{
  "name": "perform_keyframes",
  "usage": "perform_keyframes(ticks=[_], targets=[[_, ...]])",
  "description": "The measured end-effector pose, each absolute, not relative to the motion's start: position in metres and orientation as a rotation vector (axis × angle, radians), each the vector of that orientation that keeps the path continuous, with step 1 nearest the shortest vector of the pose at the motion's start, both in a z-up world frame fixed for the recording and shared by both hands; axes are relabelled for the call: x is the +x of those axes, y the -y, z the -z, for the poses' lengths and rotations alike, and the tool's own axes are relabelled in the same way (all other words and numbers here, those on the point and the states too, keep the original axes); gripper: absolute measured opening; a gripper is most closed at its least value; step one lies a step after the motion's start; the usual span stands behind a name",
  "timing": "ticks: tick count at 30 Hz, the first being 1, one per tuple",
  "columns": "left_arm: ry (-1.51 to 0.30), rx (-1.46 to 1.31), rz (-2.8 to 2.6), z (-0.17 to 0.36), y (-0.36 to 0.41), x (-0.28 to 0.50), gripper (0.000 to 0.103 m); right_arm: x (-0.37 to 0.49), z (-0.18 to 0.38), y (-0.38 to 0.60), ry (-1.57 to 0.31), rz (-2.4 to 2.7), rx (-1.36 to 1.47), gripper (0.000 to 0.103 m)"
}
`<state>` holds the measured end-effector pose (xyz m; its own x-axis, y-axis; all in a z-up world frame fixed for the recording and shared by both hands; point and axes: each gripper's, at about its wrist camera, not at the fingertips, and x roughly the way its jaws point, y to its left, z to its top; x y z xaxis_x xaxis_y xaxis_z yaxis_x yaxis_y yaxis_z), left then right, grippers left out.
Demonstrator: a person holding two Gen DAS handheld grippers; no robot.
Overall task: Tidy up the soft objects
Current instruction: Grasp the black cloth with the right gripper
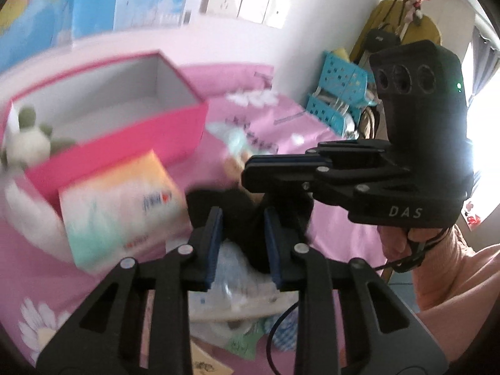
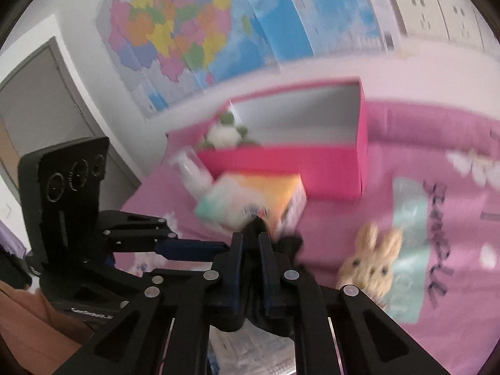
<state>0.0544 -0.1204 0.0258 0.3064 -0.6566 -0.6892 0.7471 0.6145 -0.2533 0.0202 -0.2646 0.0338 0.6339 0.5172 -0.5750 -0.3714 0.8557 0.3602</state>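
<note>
A black soft cloth [image 1: 239, 212] hangs between both grippers over the pink bedsheet. My left gripper [image 1: 243, 240] is shut on it, with the fabric filling the gap between the blue pads. My right gripper [image 2: 251, 243] is shut tight on the same black cloth [image 2: 290, 240], and it comes in from the right in the left wrist view [image 1: 250, 172]. Behind stands an open pink box [image 1: 125, 143] with a green and white plush toy [image 1: 28, 137] in its left end. A pastel tissue pack [image 1: 118, 206] lies in front of the box. A beige plush bunny [image 2: 372, 262] lies to the right.
A white bottle [image 2: 193, 175] lies beside the box's left end. A crinkled plastic bag [image 1: 231, 268] lies under the grippers. Blue baskets [image 1: 340, 93] stand by the wall at the bed's far right. A hand in a pink sleeve [image 1: 437, 265] holds the right gripper. Maps cover the wall.
</note>
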Motion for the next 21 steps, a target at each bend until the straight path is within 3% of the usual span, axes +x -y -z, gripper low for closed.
perform_keyframes(ticks=[6, 9, 10, 11, 13, 14, 19, 21], targets=[[-0.797, 0.126, 0.921, -0.052, 0.129, 0.076, 0.029, 0.037, -0.076, 0.258, -0.621, -0.549, 0.165, 0.006], [-0.815, 0.167, 0.879, -0.041, 0.127, 0.075, 0.030, 0.048, -0.068, 0.263, -0.674, -0.535, 0.184, 0.008], [-0.840, 0.182, 0.873, -0.033, 0.127, 0.074, 0.035, 0.050, -0.061, 0.264, -0.696, -0.518, 0.182, 0.018], [-0.867, 0.193, 0.872, -0.026, 0.125, 0.072, 0.042, 0.052, -0.053, 0.266, -0.726, -0.511, 0.179, 0.034], [-0.909, 0.215, 0.870, -0.013, 0.123, 0.067, 0.048, 0.054, -0.032, 0.269, -0.794, -0.493, 0.178, 0.051], [-0.927, 0.227, 0.862, -0.006, 0.124, 0.065, 0.048, 0.056, -0.021, 0.269, -0.836, -0.487, 0.169, 0.055], [-0.998, 0.215, 0.862, 0.015, 0.125, 0.067, 0.049, 0.067, 0.016, 0.260, -0.963, -0.505, 0.137, 0.054], [-1.008, 0.200, 0.871, 0.018, 0.124, 0.069, 0.049, 0.066, 0.023, 0.257, -0.974, -0.534, 0.129, 0.043]])
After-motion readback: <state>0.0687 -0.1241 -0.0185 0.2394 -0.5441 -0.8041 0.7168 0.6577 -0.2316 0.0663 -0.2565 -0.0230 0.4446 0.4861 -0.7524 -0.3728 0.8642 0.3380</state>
